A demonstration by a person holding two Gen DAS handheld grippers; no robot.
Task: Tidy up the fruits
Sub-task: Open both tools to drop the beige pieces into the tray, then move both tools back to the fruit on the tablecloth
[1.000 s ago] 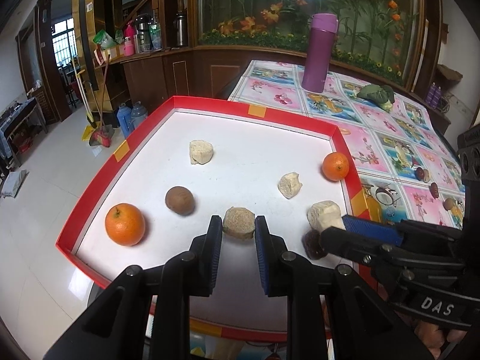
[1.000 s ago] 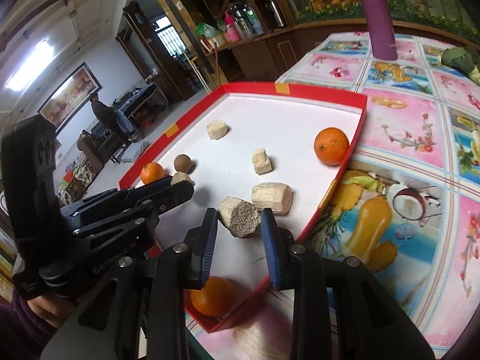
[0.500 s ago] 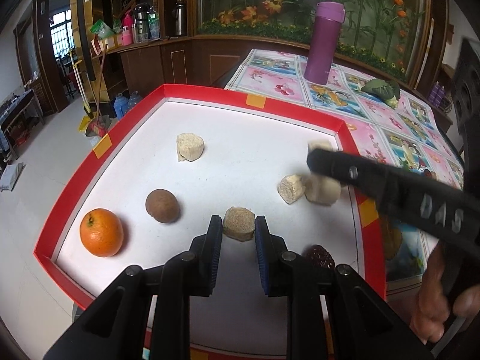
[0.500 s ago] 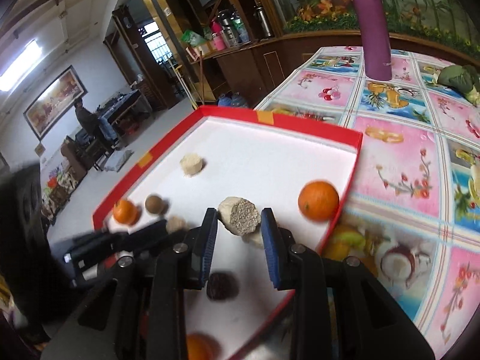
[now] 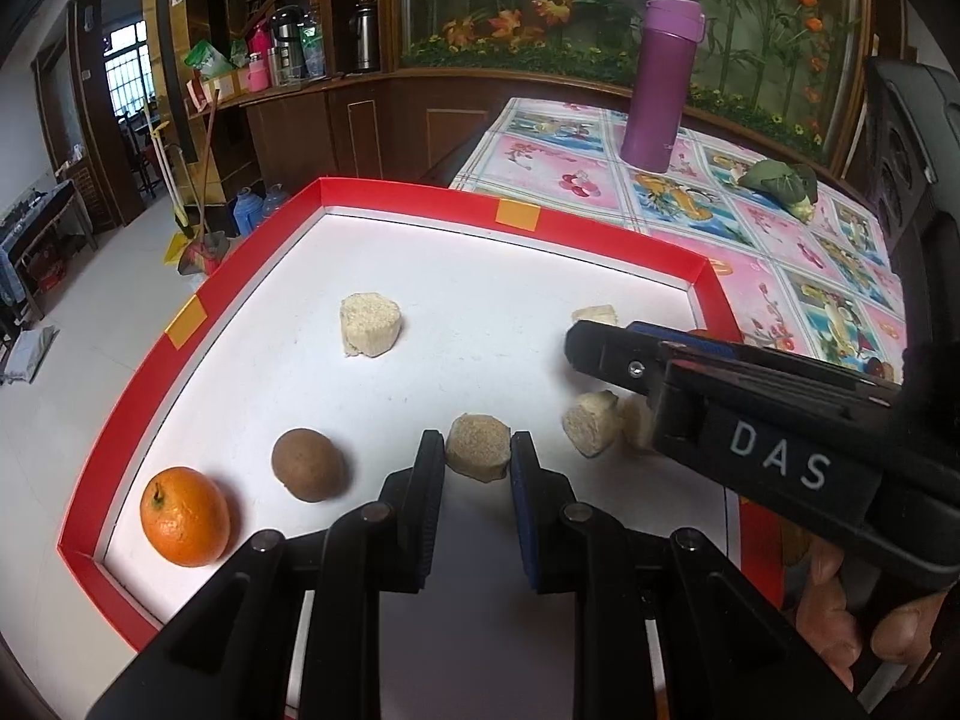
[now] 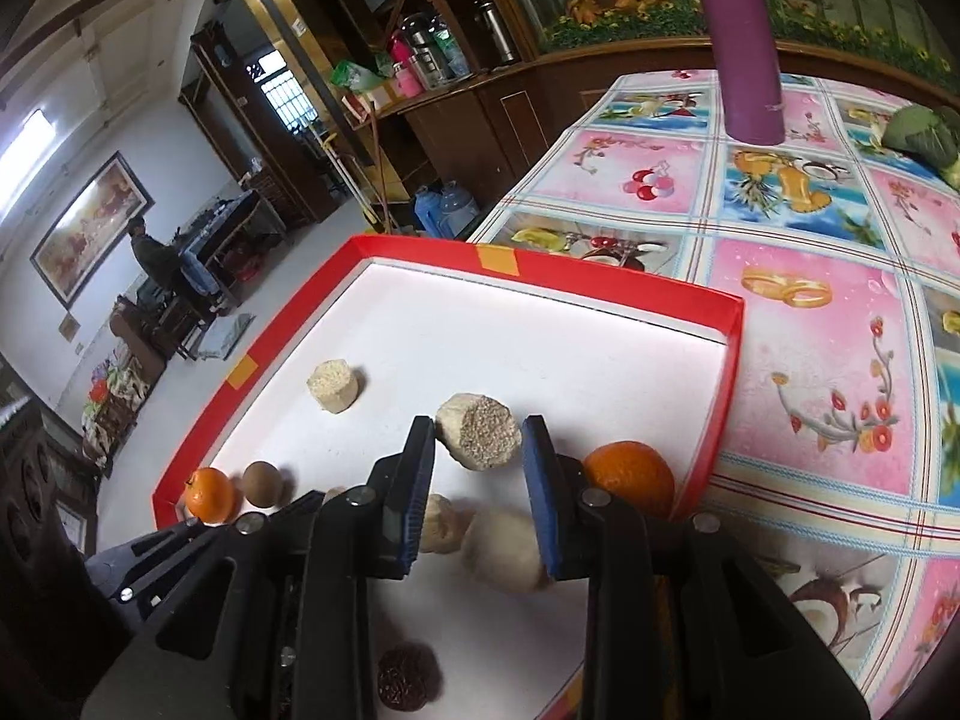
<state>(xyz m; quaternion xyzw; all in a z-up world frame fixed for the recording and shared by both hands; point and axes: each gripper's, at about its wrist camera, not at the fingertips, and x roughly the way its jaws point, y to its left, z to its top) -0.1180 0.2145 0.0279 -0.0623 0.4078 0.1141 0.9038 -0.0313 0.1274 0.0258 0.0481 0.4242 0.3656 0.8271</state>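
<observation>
A red-rimmed white tray (image 5: 198, 324) holds fruit. My left gripper (image 5: 477, 462) is shut on a tan sugarcane chunk (image 5: 478, 447) low over the tray's near side. My right gripper (image 6: 478, 438) is shut on another tan chunk (image 6: 480, 432) and holds it above the tray; it shows as a black bar in the left wrist view (image 5: 606, 342). An orange (image 5: 184, 516) and a brown round fruit (image 5: 308, 465) lie at the near left. More chunks (image 5: 369, 324) (image 5: 591, 423) lie on the tray. A second orange (image 6: 630, 474) sits by the right rim.
A purple bottle (image 5: 660, 84) and a green leafy item (image 5: 780, 183) stand on the flowered tablecloth (image 6: 828, 276) beyond the tray. A dark wrinkled fruit (image 6: 408, 678) lies near the tray's front. Floor drops off left of the tray.
My right gripper has lifted its chunk and carried it farther over the tray. My left gripper keeps its chunk and has shifted only a little.
</observation>
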